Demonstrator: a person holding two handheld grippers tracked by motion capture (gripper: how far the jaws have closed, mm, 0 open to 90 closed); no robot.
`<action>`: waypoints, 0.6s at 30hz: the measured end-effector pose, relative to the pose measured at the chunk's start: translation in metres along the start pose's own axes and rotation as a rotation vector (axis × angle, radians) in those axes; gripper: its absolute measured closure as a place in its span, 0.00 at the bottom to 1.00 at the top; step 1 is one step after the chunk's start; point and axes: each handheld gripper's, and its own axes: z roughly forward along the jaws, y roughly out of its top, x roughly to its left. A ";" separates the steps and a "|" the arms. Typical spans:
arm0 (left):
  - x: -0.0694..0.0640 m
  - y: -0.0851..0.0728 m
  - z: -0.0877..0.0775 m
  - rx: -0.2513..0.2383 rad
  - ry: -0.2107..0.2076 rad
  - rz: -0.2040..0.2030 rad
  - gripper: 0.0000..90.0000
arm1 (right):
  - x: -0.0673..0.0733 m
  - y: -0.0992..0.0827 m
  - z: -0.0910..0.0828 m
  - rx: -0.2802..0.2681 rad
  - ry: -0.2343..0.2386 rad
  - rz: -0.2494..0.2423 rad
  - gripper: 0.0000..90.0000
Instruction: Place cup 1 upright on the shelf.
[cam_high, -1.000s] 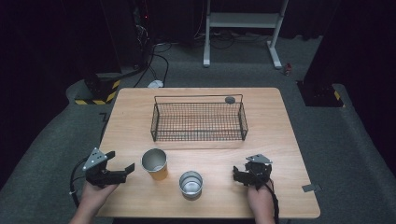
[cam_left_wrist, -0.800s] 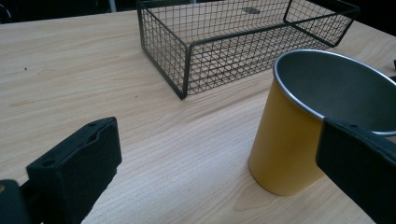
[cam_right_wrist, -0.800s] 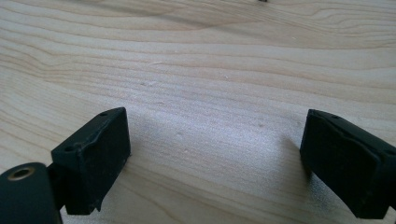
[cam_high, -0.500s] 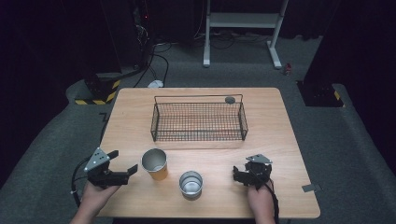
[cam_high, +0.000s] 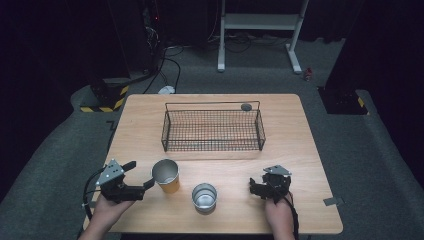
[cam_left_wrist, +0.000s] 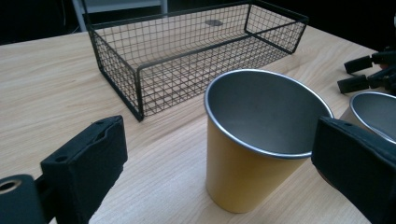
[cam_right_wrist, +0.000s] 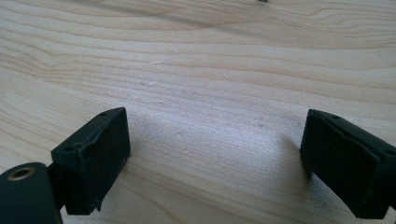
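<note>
High view. Bench (cam_high: 300, 135): pale wood, all four edges in sight, dark floor around it. Left gripper (cam_high: 142, 175): near the front left corner, jaws apart and lately closing in, one jaw tip at the near wall of the yellow cup (cam_high: 166, 176), the other out on the cup's far left; pads not pressing the cup. Yellow cup: upright, just ahead of the left gripper, open mouth up. Steel cup (cam_high: 204, 196): upright, beyond the yellow cup from the left gripper, a small gap between the two, close to the front edge. Right gripper (cam_high: 256, 186): near the front right, well apart from the steel cup, bare wood all round it; whether its jaws are apart cannot be told here. Basket (cam_high: 212, 131): black wire, mid-bench, well ahead of both grippers, a clear strip of wood between it and the cups; a small dark disc (cam_high: 246, 106) just behind its far rim.

Left gripper view. Yellow cup (cam_left_wrist: 252, 158) between the jaws, one jaw overlapping its rim at the picture's right, a clear gap at the other. Steel cup rim (cam_left_wrist: 376, 112) just behind that jaw. Basket (cam_left_wrist: 187, 60) ahead, empty.

Right gripper view. Jaws wide apart, nothing between them, bare bench (cam_right_wrist: 210, 93) beneath.

Writing: none legible.
</note>
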 end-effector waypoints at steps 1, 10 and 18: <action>-0.001 0.000 0.001 0.000 -0.005 0.004 0.05 | 0.000 0.000 0.000 0.000 0.000 0.001 0.09; -0.008 0.001 0.006 -0.004 -0.018 0.011 0.05 | 0.000 0.000 0.000 0.000 0.000 0.000 0.09; -0.012 0.001 0.007 -0.041 -0.031 0.009 0.05 | 0.000 0.000 0.000 0.000 0.000 0.000 0.09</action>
